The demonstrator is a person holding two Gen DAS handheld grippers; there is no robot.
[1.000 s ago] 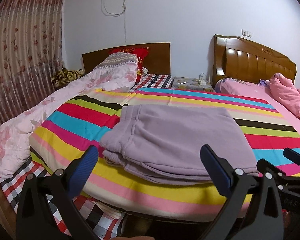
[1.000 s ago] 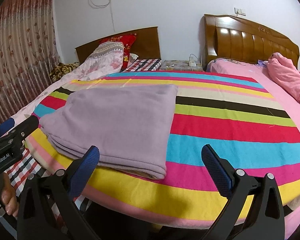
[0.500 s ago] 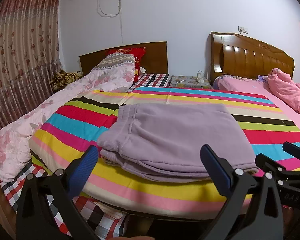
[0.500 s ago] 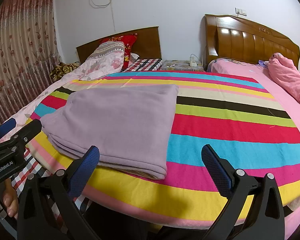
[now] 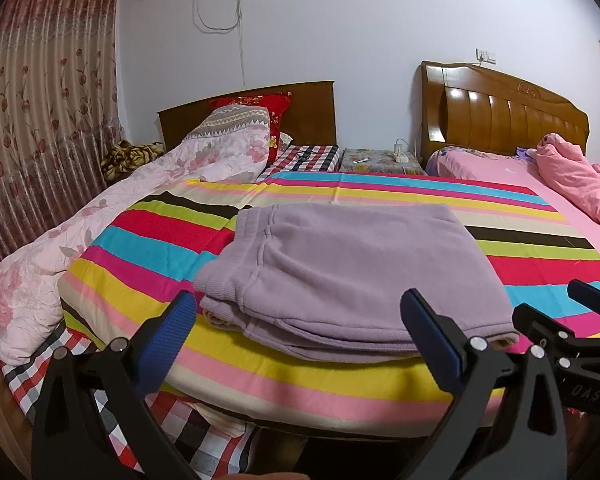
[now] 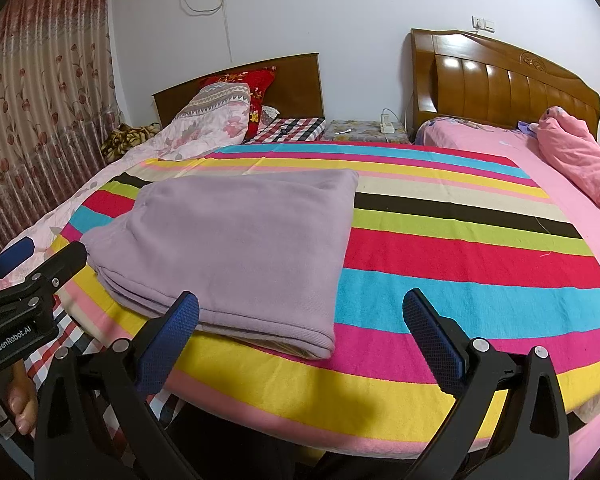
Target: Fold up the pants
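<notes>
Now folded: pants [image 5: 352, 276] flat in a stack on striped blanket [image 5: 540, 248], near the bed's front edge, left of middle. Left claw [image 5: 298, 320] spread wide, empty, short of the stack. Right claw [image 6: 300, 320] likewise spread, empty, hovering by the pants' near right corner.

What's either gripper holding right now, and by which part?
Nothing. Left gripper and right gripper are both open and empty, short of the folded purple pants lying on the striped blanket.
</notes>
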